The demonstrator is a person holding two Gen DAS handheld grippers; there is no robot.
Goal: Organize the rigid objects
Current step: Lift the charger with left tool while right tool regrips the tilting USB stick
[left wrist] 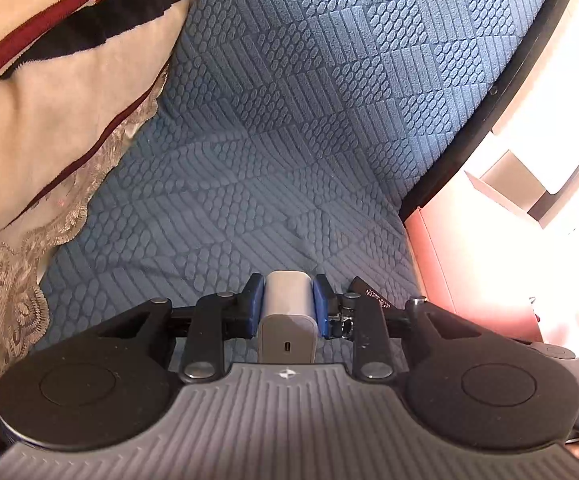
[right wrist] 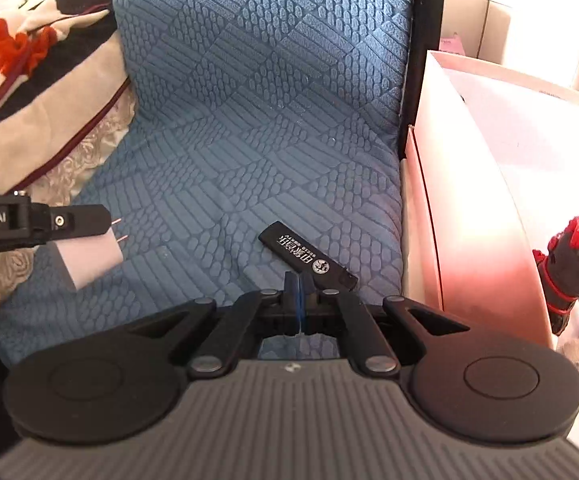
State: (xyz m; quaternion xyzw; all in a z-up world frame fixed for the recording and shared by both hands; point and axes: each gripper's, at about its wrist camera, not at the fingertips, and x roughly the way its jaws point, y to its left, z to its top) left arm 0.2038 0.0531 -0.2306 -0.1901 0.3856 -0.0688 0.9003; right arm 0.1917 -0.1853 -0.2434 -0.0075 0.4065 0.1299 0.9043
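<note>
A white wall charger (left wrist: 288, 312) sits pinched between the blue pads of the left gripper (left wrist: 288, 300), held above a blue textured sofa cushion (left wrist: 289, 120). The right gripper (right wrist: 298, 296) has its jaws pressed together on nothing; a black lettered stick (right wrist: 307, 258) lies on the cushion just beyond its tips, toward one o'clock. A pink-white box (right wrist: 489, 200) stands at three o'clock, a striped blanket (right wrist: 29, 92) at ten.

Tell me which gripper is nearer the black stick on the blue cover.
Right. The right gripper sits shut just beside the black stick; the left gripper, holding the white charger, is off to the side.
</note>
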